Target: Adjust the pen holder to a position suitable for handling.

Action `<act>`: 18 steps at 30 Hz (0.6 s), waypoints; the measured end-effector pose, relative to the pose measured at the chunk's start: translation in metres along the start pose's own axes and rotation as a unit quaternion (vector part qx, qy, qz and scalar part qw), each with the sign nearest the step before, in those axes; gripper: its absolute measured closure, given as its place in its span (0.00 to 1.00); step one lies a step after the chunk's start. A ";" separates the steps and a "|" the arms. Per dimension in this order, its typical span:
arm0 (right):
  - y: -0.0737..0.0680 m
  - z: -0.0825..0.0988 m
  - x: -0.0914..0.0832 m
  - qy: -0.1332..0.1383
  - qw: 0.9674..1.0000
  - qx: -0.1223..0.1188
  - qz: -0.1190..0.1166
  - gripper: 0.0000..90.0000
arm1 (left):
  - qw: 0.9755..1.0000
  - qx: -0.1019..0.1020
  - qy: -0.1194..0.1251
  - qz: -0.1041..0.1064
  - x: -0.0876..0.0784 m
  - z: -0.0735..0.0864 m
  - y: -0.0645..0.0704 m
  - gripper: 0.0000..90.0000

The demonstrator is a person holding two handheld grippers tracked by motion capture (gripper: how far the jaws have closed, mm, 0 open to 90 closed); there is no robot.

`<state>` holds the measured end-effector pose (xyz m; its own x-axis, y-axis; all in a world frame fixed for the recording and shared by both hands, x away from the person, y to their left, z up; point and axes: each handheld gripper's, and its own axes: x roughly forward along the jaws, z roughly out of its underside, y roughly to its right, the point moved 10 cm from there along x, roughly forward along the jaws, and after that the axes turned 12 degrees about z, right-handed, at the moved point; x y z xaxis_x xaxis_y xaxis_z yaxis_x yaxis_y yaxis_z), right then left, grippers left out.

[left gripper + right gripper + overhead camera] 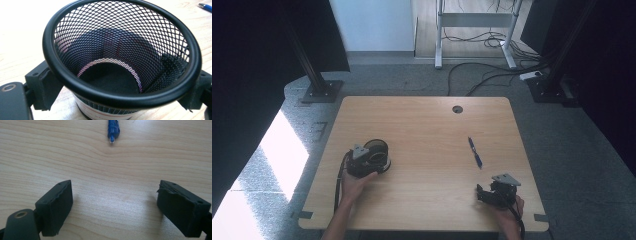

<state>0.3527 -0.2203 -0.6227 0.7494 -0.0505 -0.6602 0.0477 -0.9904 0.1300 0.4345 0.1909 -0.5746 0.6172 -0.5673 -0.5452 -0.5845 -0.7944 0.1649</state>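
Note:
A black wire-mesh cup (377,147) stands upright on the left half of the wooden table (427,120). My left gripper (371,161) is shut on it, one jaw pressed against each side of the cup (120,50) below its rim; the cup is empty inside. A blue pen (475,152) lies on the right half of the table, also seen as the blue pen (205,7) far off at the top right of the left gripper view. My right gripper (490,191) rests near the front right edge, open, with bare wood between its jaws (115,195). The pen's tip (113,130) lies a short way ahead of them.
A round cable hole (457,109) sits near the table's far edge. Beyond the table, cables (492,70) trail over the grey floor beside a white desk frame (439,35). Black stand bases (319,90) flank the table's far corners.

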 end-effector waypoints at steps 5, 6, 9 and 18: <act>0.000 0.000 0.000 -0.001 1.000 0.000 0.001 0.14 | 1.000 0.007 0.002 0.004 0.000 0.000 0.002 0.12; 0.000 0.000 0.000 0.000 1.000 0.000 0.001 0.14 | 1.000 0.009 0.003 0.004 -0.001 0.001 0.002 0.12; 0.000 0.000 0.000 0.000 1.000 0.000 0.001 0.14 | 1.000 0.010 0.004 0.004 -0.003 0.000 0.003 0.12; 0.000 0.000 0.000 0.000 1.000 0.000 0.001 0.14 | 1.000 0.015 0.010 0.008 -0.013 0.000 0.006 0.12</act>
<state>0.3527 -0.2205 -0.6227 0.7490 -0.0518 -0.6606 0.0474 -0.9902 0.1314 0.4230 0.1938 -0.5660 0.6179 -0.5841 -0.5264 -0.6098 -0.7786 0.1481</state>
